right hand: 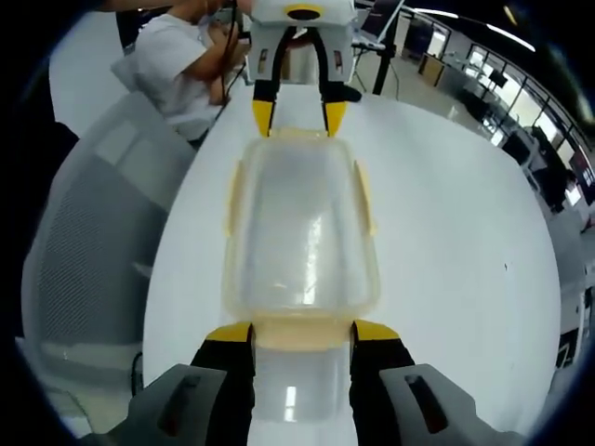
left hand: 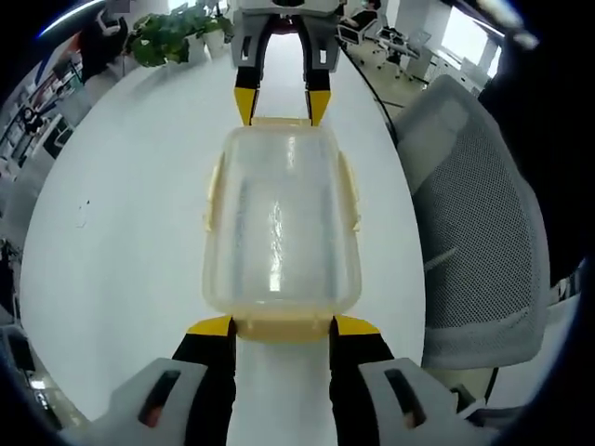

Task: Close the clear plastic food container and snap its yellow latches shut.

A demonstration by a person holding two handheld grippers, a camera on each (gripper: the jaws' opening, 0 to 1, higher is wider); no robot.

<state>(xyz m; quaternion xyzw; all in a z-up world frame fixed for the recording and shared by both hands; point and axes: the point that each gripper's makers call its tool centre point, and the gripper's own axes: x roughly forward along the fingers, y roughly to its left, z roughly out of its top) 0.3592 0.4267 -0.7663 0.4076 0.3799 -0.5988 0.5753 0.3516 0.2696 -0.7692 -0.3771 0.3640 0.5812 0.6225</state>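
A clear plastic food container (left hand: 282, 223) (right hand: 299, 228) lies lengthwise on the white table (left hand: 121, 232) (right hand: 456, 242) with its lid resting on it. Pale yellow latches (left hand: 213, 193) (right hand: 364, 197) run along its long sides. My left gripper (left hand: 284, 327) is open, its yellow-tipped jaws flanking the near end latch (left hand: 284, 328). At the far end, my right gripper (left hand: 282, 104) stands open around the opposite end latch. In the right gripper view, the right gripper (right hand: 302, 333) brackets its end latch (right hand: 302, 333), and the left gripper (right hand: 298, 118) faces it.
A grey mesh office chair (left hand: 474, 214) (right hand: 93, 242) stands against one long edge of the table. Potted plants (left hand: 172, 37) sit at the table's far end. A person in a white shirt (right hand: 181, 65) sits beyond the table. Office desks fill the background.
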